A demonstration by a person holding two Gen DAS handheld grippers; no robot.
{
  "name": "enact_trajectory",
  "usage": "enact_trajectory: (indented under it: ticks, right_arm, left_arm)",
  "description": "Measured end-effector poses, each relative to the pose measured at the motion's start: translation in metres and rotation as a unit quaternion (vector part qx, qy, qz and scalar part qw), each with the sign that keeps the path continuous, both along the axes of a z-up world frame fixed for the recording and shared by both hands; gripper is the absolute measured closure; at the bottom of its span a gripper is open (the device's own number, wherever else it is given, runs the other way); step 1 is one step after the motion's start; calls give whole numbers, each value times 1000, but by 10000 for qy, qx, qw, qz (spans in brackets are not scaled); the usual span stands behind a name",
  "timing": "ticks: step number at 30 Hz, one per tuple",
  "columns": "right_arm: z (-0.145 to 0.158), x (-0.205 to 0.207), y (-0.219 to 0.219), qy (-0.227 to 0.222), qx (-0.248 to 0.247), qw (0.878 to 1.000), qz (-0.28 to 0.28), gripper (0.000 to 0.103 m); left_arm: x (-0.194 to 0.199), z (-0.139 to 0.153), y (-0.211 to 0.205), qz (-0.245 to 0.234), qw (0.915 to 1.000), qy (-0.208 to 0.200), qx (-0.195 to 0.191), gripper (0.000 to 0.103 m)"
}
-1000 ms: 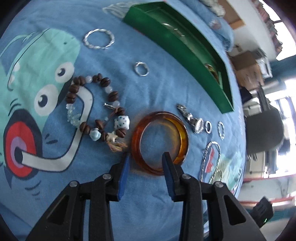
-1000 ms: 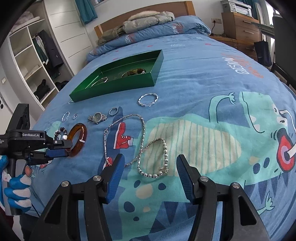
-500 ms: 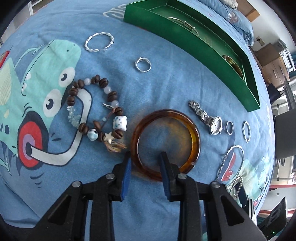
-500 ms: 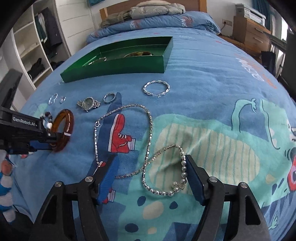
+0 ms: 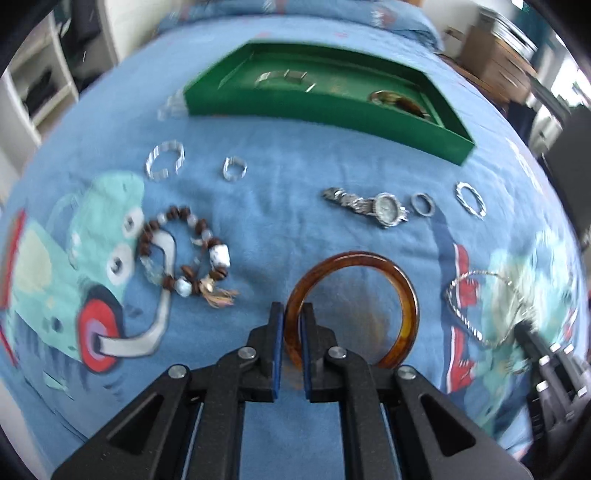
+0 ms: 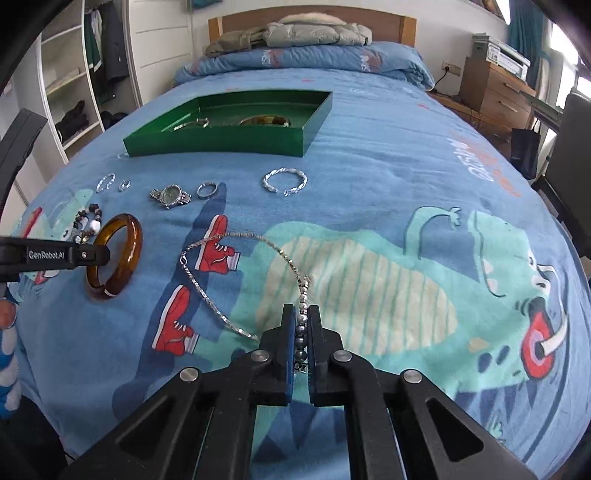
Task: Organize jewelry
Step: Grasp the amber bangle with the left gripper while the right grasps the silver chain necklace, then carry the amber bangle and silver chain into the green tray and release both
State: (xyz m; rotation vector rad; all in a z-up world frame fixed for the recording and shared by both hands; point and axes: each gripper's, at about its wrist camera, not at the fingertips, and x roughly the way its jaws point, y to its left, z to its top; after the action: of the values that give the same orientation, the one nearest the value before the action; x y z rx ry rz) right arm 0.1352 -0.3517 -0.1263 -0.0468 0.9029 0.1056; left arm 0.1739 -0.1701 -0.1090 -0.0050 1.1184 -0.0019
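Both jaws have just narrowed: the left hand-held gripper (image 5: pixel 291 314) is closing on the amber bangle (image 5: pixel 391 280), the right hand-held gripper (image 6: pixel 302 317) is clenched on the beaded bracelet (image 6: pixel 303 314), both well short of the green tray (image 6: pixel 258 142); carrying can begin.

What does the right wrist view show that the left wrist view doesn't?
Only the right wrist view: the right gripper shut on the silver bead bracelet, plus the headboard and pillows.

Only the left wrist view: the left gripper pads closing on the amber bangle rim, seen close up.

Both: the green tray, wristwatch, wooden bead bracelet, silver chain necklace and loose silver rings on the blue bedspread.
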Motion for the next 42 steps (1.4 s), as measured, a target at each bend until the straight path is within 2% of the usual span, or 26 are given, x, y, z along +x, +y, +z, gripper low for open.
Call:
enact_trajectory:
  ticks: [7, 13, 19, 27, 34, 38, 42]
  right_arm:
    - [31, -23, -6, -419, -6, 9991, -97, 98]
    - [49, -35, -3, -624, 17, 9979, -150, 98]
    - [64, -42, -5, -773, 167, 9966, -232, 98]
    - [102, -37, 7, -1073, 291, 9938, -29, 98]
    - [141, -11, 19, -1397, 379, 9893, 175, 98]
    - [161, 22, 27, -1581, 396, 9863, 269, 98]
    - [180, 73, 40, -1764, 421, 9827, 387, 98]
  left_arm:
    - [-24, 38, -16, -487, 9954, -689, 452, 96]
    - [-32, 68, -4, -654, 9901, -1101, 567, 96]
    - [-36, 89, 3, -732, 9864, -1358, 562, 96]
    - [-29, 113, 21, -697, 9830, -1640, 444, 96]
    - [6, 131, 46, -573, 9813, -1808, 341, 96]
    - [44, 136, 63, -474, 9814, -1828, 336, 96]
    - [88, 137, 70, -457, 9812, -1840, 351, 96]
